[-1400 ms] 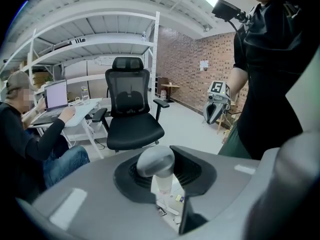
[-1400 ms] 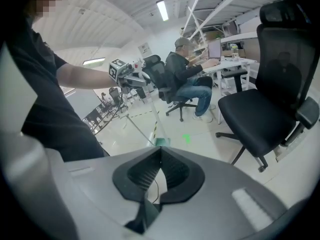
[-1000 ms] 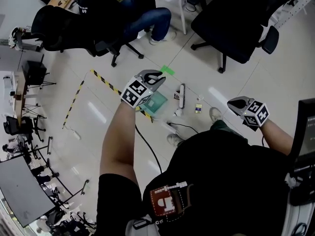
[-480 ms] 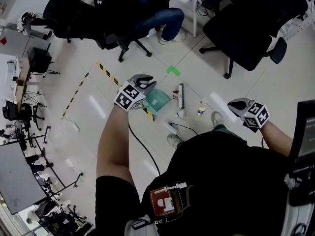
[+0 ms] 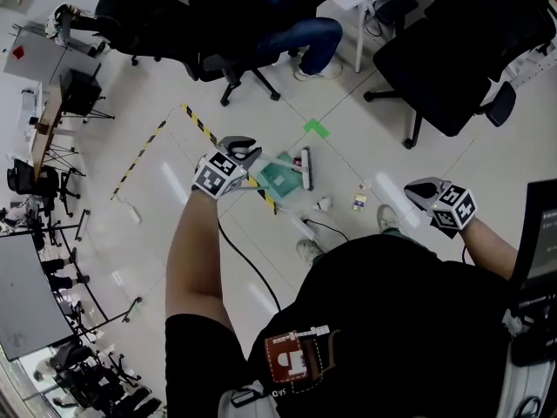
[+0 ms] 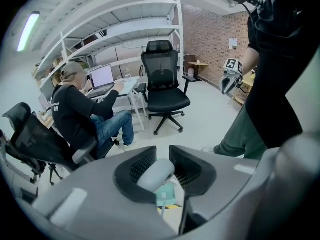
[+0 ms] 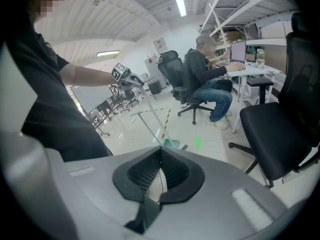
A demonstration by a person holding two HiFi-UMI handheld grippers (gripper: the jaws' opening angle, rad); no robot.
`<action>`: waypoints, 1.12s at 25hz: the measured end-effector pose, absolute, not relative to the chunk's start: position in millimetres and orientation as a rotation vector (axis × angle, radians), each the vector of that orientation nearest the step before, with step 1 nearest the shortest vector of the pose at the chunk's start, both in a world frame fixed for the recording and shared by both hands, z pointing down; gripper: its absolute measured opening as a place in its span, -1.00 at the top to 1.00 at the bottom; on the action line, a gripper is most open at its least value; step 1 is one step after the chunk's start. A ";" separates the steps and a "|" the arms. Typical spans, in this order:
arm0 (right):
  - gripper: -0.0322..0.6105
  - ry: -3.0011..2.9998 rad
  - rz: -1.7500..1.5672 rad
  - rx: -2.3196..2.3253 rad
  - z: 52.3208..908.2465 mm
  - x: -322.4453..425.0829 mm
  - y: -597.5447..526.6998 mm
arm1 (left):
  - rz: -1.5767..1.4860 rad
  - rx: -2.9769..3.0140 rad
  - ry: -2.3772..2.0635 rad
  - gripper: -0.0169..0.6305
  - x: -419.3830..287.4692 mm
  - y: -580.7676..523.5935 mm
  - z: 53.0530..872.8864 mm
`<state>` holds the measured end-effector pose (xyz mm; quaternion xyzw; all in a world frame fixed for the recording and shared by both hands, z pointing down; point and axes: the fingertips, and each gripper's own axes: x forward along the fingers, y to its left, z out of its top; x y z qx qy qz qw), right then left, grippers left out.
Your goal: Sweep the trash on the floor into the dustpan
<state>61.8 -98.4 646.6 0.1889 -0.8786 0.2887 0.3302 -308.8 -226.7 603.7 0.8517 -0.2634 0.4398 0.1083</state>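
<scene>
Left gripper (image 5: pixel 242 151) pinching pale dustpan handle (image 6: pixel 156 174). Green dustpan (image 5: pixel 280 175) down on floor beside yellow-black tape (image 5: pixel 198 122). Brush (image 5: pixel 305 166) lying just beside pan, ungripped. Trash (image 5: pixel 324 204) scattered near, toward person's feet. Right gripper (image 5: pixel 418 192) hanging idle, jaws pressed together, empty. Looks like setup step; next, right must open, reach down, take brush.

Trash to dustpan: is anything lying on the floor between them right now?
Yes. A dark brush lies on the floor right beside the dustpan, on the side facing the trash: a small white piece and a yellowish packet. The floor from the brush to the trash looks bare.
</scene>
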 end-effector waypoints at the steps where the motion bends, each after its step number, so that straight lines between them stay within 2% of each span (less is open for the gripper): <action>1: 0.92 -2.300 0.752 0.489 646.2 60.1 -99.6 | 1.303 2.490 -0.797 0.69 -314.4 -227.0 601.9; 13: 0.92 -2.330 0.709 0.427 639.9 37.7 -103.2 | 1.189 2.289 -1.098 0.70 -378.7 -215.8 573.8; 18: 0.92 -2.331 0.704 0.412 641.4 31.7 -100.2 | 0.997 2.351 -1.126 0.72 -356.8 -224.3 561.7; 28: 0.92 -2.303 0.722 0.489 637.0 58.2 -96.3 | 0.937 2.404 -1.146 0.72 -320.0 -268.9 554.1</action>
